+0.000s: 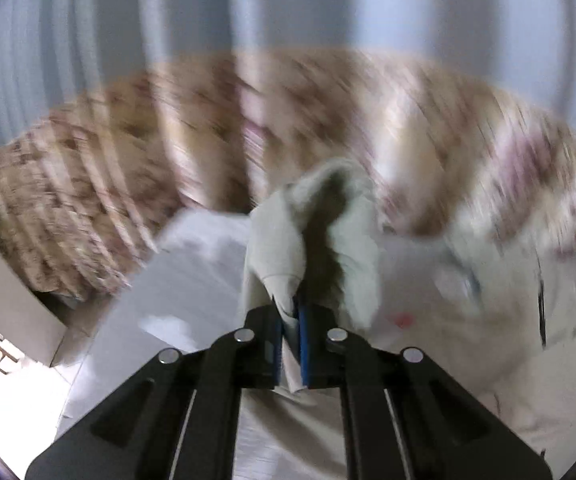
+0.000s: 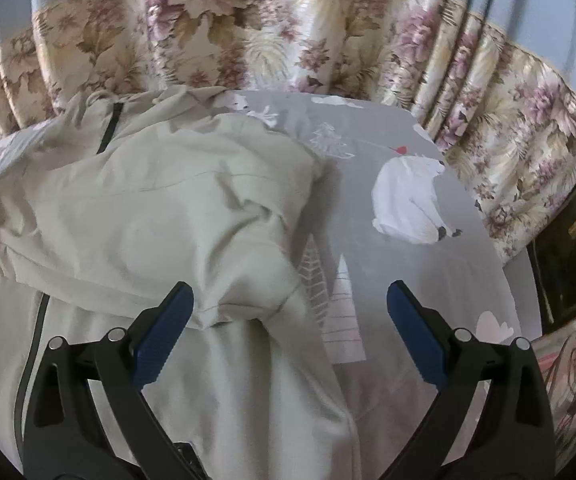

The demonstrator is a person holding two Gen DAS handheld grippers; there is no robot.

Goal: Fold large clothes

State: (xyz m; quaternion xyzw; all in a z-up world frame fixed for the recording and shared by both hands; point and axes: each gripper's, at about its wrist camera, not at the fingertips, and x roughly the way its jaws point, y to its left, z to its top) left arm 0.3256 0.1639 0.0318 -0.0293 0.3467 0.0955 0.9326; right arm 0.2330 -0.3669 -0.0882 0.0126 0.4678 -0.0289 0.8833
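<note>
Home bedroom. A bed (image 2: 428,280) covered by a grey sheet printed with polar bears and trees fills the frame centre; floral curtains (image 2: 272,32) are hung across the top. Dark wooden furniture (image 2: 568,248) is seen at the right edge.

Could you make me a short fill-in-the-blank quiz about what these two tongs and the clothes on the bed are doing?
1. The left tongs are ____ on a fold of the beige jacket.
2. The right tongs stand ____, with nothing between the pads.
3. The grey bedsheet bears a picture of a white ____.
4. Behind the bed hangs a ____-patterned curtain.

Missing words: shut; open; bear; flower
</note>
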